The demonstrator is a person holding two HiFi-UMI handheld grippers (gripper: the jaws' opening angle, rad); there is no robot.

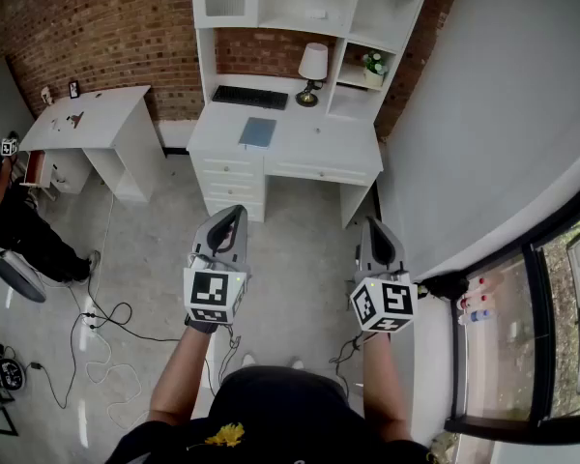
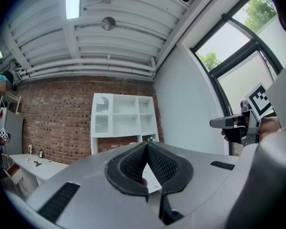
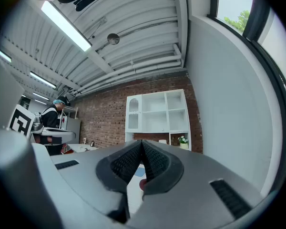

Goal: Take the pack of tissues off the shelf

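Left gripper (image 1: 234, 211) and right gripper (image 1: 377, 222) are pointing level, jaws closed tip to tip, gripping nothing. Shelf (image 1: 352, 13) is standing well ahead of both, neither nearer. Tissue pack is not showing clearly.

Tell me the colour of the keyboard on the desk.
Black; the head view shows the keyboard best.

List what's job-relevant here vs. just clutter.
Job: white shelf unit; left gripper, shut, empty; right gripper, shut, empty. The tissue pack can't be made out from here.
Lying about: keyboard, lamp, potted plant, blue pad on the desk; side desk; floor cables.
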